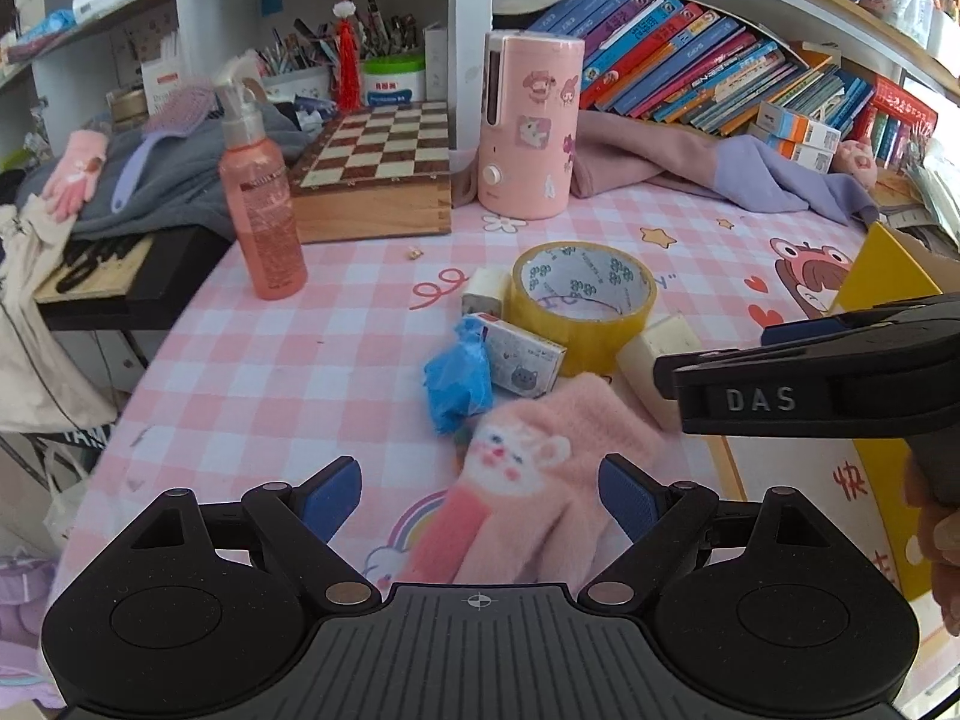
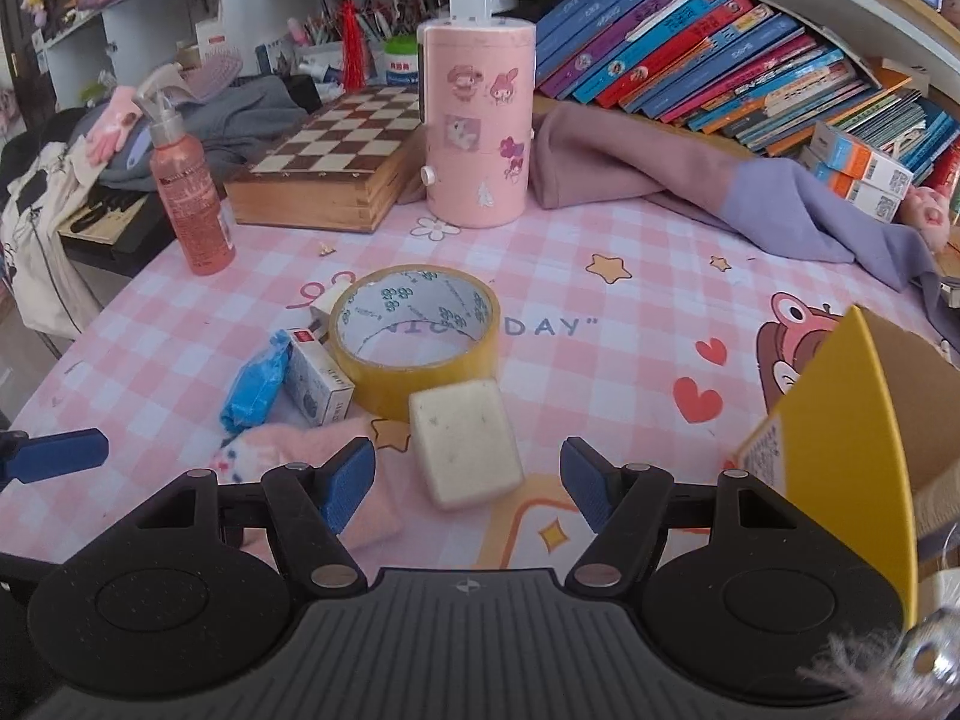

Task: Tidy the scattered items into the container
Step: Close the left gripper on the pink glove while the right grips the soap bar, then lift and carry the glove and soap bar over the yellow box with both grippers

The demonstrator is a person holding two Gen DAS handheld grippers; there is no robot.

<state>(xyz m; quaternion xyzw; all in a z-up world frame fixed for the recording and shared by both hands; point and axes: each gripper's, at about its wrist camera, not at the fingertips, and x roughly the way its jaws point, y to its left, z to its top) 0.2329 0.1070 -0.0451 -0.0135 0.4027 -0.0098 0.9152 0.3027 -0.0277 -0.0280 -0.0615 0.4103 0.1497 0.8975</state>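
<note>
From our left wrist, the pink bunny-face glove (image 1: 528,486) lies lengthwise toward us between our wide-open, empty left gripper (image 1: 480,495). From our right wrist, the cream block (image 2: 465,441) lies flat before our open, empty right gripper (image 2: 467,483), yellow box (image 2: 852,420) alongside

Fuzzy knit glove (image 1: 528,480), glossy plastic tape roll (image 2: 414,336), wooden chessboard (image 2: 324,168), cardboard box (image 2: 870,420).
</note>
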